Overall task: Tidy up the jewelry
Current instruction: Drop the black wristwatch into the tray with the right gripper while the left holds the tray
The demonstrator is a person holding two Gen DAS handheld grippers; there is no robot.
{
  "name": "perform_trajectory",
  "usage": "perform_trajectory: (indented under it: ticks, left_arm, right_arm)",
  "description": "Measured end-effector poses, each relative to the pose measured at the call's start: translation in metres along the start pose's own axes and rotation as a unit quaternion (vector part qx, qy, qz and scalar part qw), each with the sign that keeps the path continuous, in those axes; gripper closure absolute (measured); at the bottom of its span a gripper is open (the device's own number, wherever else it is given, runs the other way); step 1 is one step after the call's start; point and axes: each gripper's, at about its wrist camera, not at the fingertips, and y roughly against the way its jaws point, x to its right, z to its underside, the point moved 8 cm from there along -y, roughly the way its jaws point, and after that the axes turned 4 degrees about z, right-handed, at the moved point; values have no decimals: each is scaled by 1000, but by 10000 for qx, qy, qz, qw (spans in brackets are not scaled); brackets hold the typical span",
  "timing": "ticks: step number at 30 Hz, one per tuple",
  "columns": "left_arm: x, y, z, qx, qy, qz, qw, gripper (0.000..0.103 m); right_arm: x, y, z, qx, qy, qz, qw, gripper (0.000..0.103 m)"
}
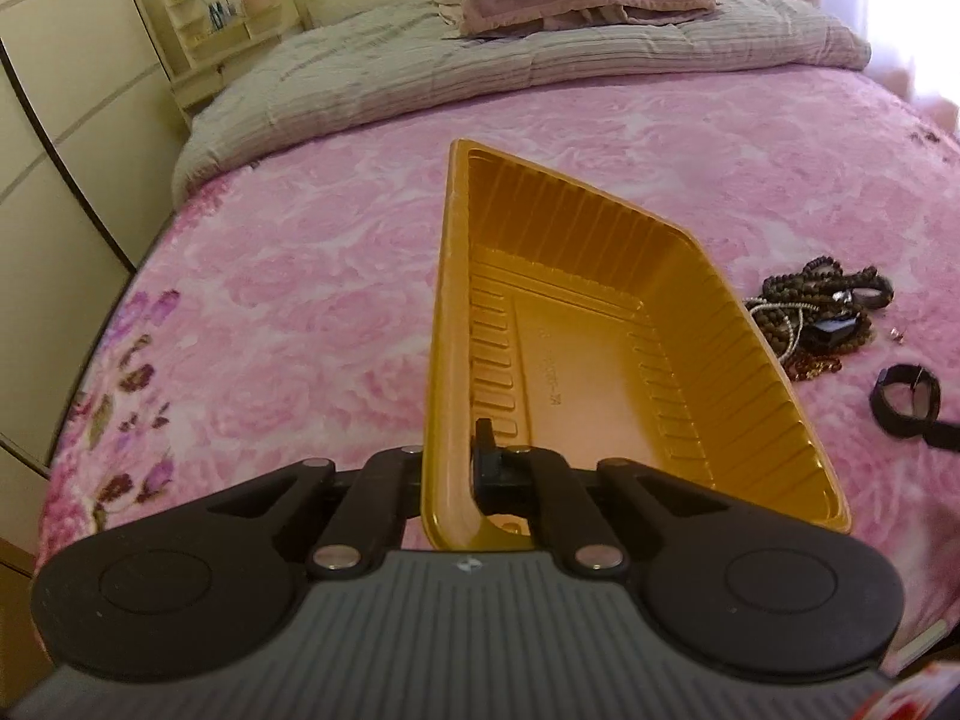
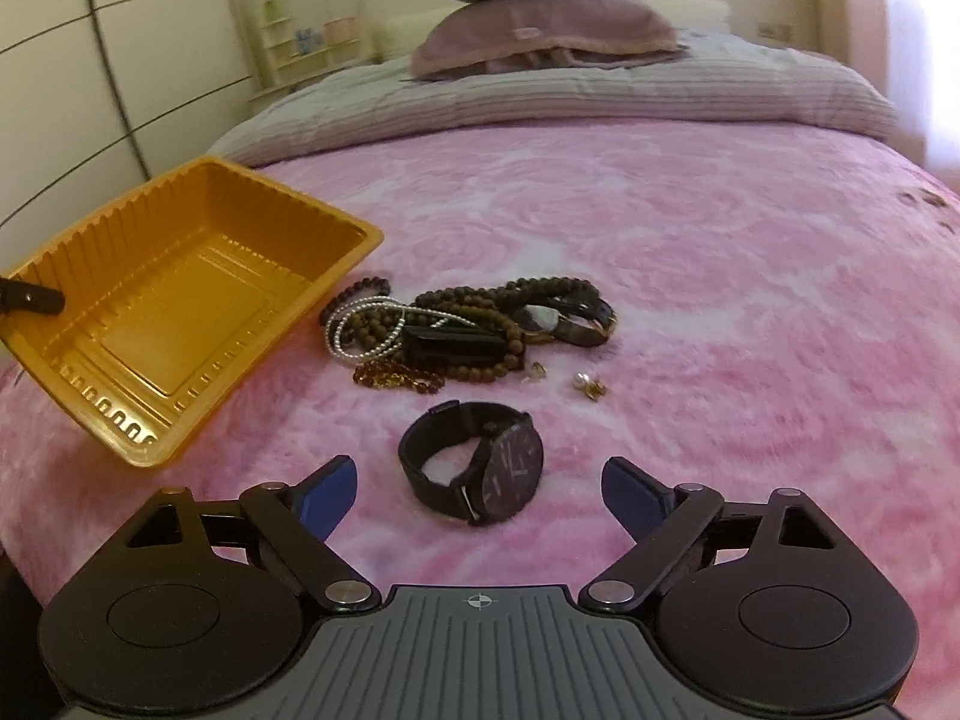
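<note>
We grip the empty gold tray (image 1: 600, 360) by its near-left rim with our left claw (image 1: 462, 468), holding it tilted above the bed (image 1: 270, 300). Our right claw (image 2: 480, 498) hangs open over the black watch (image 2: 480, 462). Beads (image 2: 456, 324) and earrings (image 2: 591, 387) lie beyond it. Next, likely set the tray beside the pile, then lift the watch in.

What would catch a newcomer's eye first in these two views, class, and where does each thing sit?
The bright orange tray stands out first, tilted up off the pink bedspread with the left gripper shut on its rim. Right of it lies a tangled heap of beaded jewelry. Nearer the camera, a black watch lies in front of the open right gripper.
</note>
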Motion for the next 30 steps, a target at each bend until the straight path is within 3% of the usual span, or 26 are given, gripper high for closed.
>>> perform_trajectory:
  ticks: [5, 10, 12, 15, 18, 23, 30]
  left_arm:
    - [8, 3, 6, 48, -34, -139, 9999, 100]
    - [5, 5, 9, 73, 24, -131, 9999, 100]
    - [5, 6, 9, 112, 50, -144, 9998, 100]
    - [4, 7, 10, 133, 106, -159, 9997, 100]
    - [4, 7, 10, 127, 64, -164, 9998, 100]
    - [7, 7, 9, 137, -56, -172, 9997, 100]
    - [6, 6, 9, 131, -101, -181, 9997, 100]
  right_arm:
    - [-6, -25, 7, -166, 496, 36, 9986, 17]
    - [-4, -37, 13, -201, 560, 200, 9980, 40]
    - [-5, -36, 10, -155, 555, 253, 9980, 61]
    - [-8, -36, 9, -112, 685, 496, 9964, 81]
    - [-9, -34, 6, -105, 702, 595, 9957, 87]
    - [-13, -25, -2, 52, 585, 527, 9969, 89]
    - [-69, -2, -42, 402, 521, -455, 9968, 89]
